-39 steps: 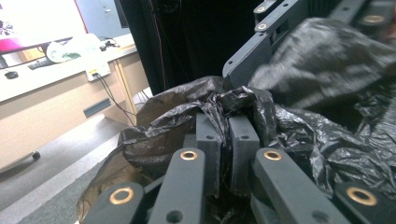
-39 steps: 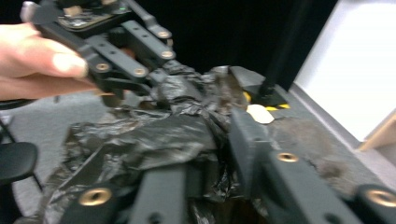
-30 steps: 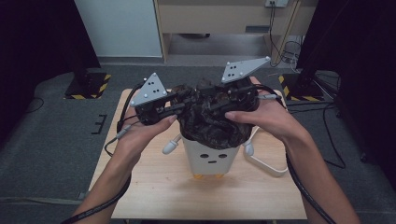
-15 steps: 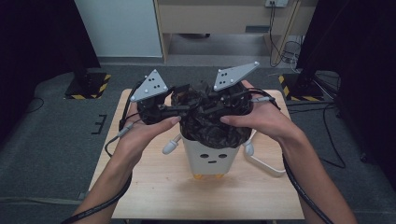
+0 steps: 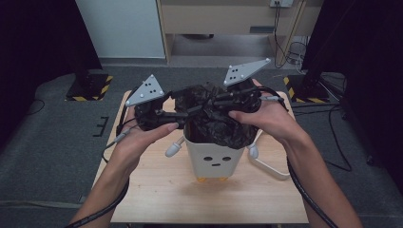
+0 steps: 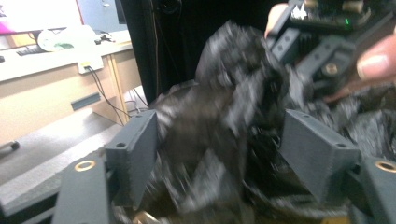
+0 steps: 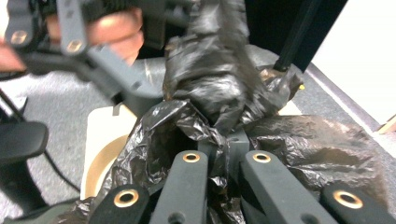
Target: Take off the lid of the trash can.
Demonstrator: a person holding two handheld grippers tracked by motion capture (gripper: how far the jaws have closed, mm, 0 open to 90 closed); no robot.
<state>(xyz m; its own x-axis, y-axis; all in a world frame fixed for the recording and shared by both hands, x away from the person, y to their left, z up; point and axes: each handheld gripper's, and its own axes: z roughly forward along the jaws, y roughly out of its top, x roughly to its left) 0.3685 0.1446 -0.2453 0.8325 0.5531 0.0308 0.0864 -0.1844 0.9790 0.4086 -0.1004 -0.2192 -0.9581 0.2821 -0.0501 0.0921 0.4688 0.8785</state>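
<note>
A white bin (image 5: 215,161) with a small face stands on the wooden table (image 5: 157,194), lined with a crumpled black plastic bag (image 5: 216,126). Both hand-held grippers meet over the bag's bunched top. My left gripper (image 5: 184,113) comes in from the left. Its jaws have just been opening and stand wide apart (image 6: 224,158), with the bag (image 6: 219,116) loose between them. My right gripper (image 5: 215,102) comes in from the right. Its jaws have just closed and pinch a twisted fold of the bag (image 7: 210,84) at the tips (image 7: 228,140).
Two white arm-like pieces (image 5: 173,149) stick out from the bin's sides, and a white loop (image 5: 272,170) lies on the table to its right. Grey floor surrounds the table, with a cabinet (image 5: 218,19) and cables (image 5: 290,47) at the back.
Both grippers have stayed over the bin. The right gripper's grey plate has shifted and tilted a little, and the left gripper's plate has slid slightly left.
</note>
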